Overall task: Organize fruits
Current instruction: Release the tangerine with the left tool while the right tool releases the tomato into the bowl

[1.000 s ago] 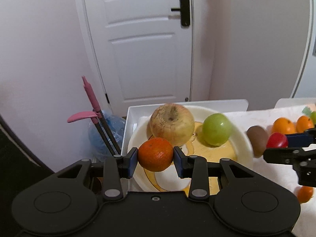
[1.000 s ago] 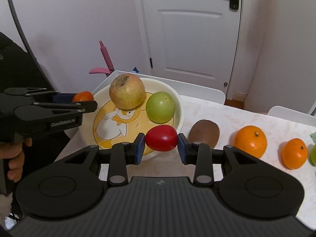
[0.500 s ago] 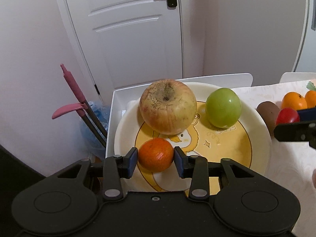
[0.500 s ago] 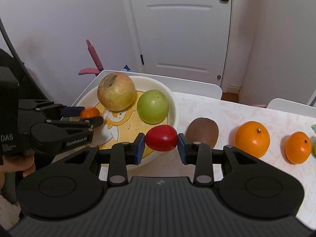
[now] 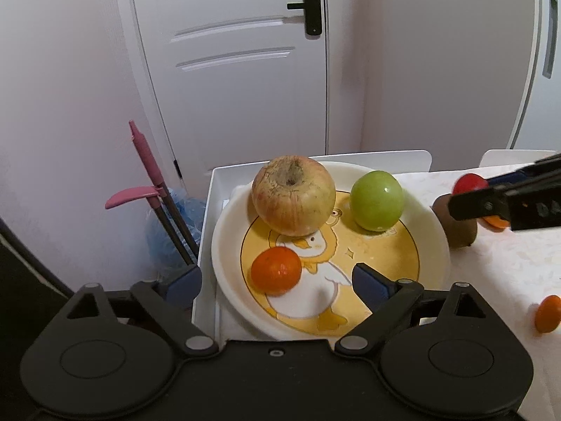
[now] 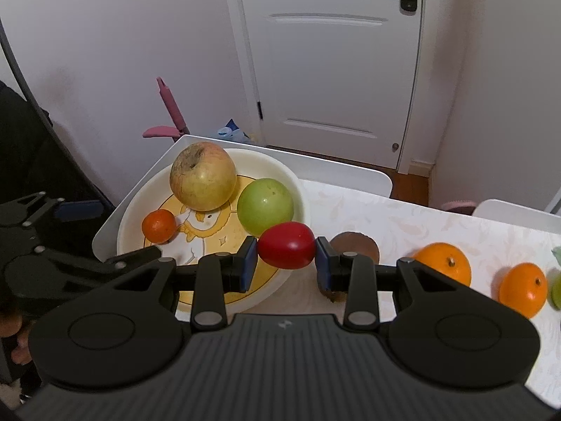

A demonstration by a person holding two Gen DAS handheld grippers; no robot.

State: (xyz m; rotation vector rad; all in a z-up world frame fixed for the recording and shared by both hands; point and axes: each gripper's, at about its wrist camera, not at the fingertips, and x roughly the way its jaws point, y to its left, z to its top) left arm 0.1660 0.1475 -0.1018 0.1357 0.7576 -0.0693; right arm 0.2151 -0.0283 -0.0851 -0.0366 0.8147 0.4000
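Note:
A white bowl with a yellow duck print holds a large yellowish apple, a green apple and a small tangerine. My left gripper is open, its jaws wide on either side of the tangerine, which rests in the bowl. My right gripper is shut on a red tomato-like fruit held over the bowl's right rim. In the right wrist view the tangerine lies by the large apple and green apple.
A brown kiwi and two oranges lie on the patterned tablecloth right of the bowl. The bowl sits on a white tray at the table's left edge. A pink-handled broom leans by the white door.
My left gripper lowered the tangerine into the bowl, opened and let it go. My right gripper moved the red fruit closer, over the bowl's rim.

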